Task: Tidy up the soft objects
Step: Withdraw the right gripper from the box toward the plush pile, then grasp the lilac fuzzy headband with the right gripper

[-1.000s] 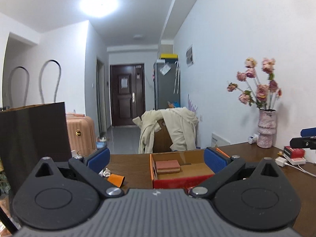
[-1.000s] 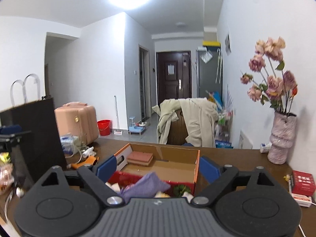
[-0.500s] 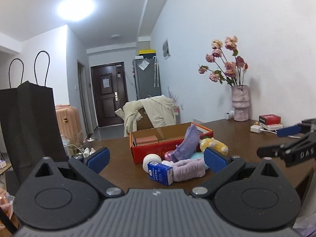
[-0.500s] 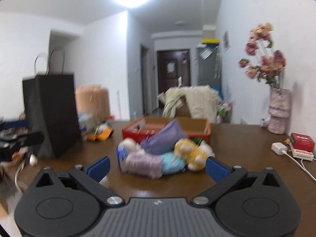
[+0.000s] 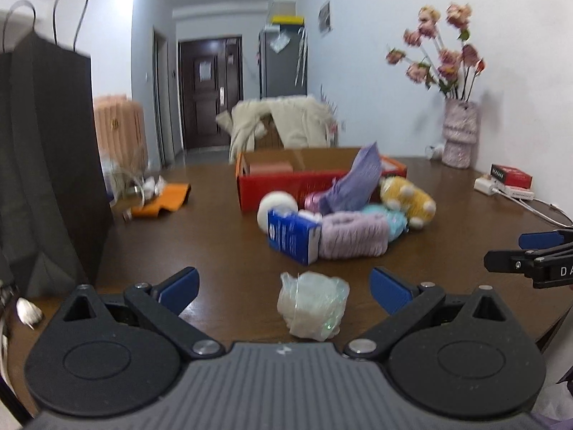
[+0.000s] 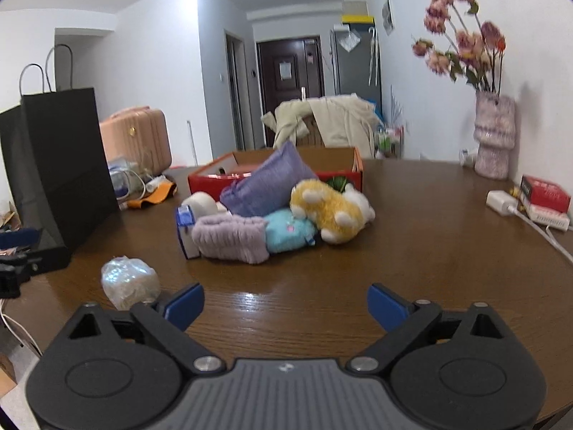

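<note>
A pile of soft things lies mid-table before a red cardboard box (image 5: 279, 186) (image 6: 215, 179): a purple pillow (image 6: 265, 186) (image 5: 358, 179), a yellow plush (image 6: 329, 211) (image 5: 408, 197), a lilac fuzzy roll (image 6: 232, 238) (image 5: 354, 236) and a teal plush (image 6: 288, 231). A clear-wrapped bundle (image 5: 311, 304) (image 6: 127, 281) lies close, between my left gripper's open jaws. My left gripper (image 5: 283, 286) is open and empty. My right gripper (image 6: 284, 304) is open and empty over bare wood.
A blue carton (image 5: 292, 234) and a white round object (image 5: 275, 206) lean on the pile. A black paper bag (image 5: 46, 157) (image 6: 61, 165) stands at left. A flower vase (image 6: 494, 136), red box (image 6: 544, 197) and white charger with cable (image 6: 501, 202) sit at right.
Both grippers have pulled back and lowered toward the near table edge. The pile now sits farther off, and the wrapped bundle has come into view near the left gripper.
</note>
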Demonstrator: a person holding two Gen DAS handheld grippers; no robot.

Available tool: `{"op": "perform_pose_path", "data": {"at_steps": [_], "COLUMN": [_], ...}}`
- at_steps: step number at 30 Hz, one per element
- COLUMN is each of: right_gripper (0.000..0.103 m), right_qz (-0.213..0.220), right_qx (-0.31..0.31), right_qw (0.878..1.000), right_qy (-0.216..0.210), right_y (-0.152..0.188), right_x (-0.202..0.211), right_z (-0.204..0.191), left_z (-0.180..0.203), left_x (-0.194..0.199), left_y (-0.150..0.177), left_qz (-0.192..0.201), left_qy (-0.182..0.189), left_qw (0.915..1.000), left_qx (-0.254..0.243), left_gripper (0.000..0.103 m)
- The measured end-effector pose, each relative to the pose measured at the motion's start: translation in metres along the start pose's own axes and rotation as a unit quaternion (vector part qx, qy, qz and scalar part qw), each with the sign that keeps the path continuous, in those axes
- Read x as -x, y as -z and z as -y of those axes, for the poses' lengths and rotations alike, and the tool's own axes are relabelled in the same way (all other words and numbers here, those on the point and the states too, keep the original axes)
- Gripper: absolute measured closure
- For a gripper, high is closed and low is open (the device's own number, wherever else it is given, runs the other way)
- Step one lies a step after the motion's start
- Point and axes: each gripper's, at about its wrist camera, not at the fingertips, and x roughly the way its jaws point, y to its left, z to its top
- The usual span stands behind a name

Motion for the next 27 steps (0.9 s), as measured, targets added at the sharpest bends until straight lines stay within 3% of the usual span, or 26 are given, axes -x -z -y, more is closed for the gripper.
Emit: {"op": "perform_pose_path", "data": {"at_steps": [13,19,23,25,27], "right_gripper": [0.017,0.029,0.038,0.043,0.048], "right_qz": [-0.030,-0.038,-0.041,-0.043,-0.044], "right_qx": [-0.012,-0.023,-0.028,-0.031,-0.036], "right_qw": [0.999,0.998,0.998,0.997,0.996], "right_qy": [-0.022,-0.038,-0.050,-0.054,-0.062], "right_y": [-0.018,-0.034,-0.046,-0.051,-0.056], "right_x": [-0.058,-0.091,-0.117,-0.128,-0.140], "right_z": [0.004,0.005,0.004,0.004,0.004], "left_z": [-0.002,-0.010,-0.011,-0.011,-0.012], "left_x": [-0.061,-0.091,-0.118,-0.133,-0.147], "left_y": [-0.005,-0.027,-0.045,-0.051,-0.053], "left_qz": [-0.061,-0.063,-0.081,-0.107,-0.130], "left_qy": [0.025,0.038,0.075,0.104,0.124], "left_qw": [0.9977,0.9960,0.9901,0.9824,0.9743], "left_qx": [0.016,0.050,0.087,0.113,0.136], "left_gripper": [0.000,0.002,0.022,0.042,0.050]}}
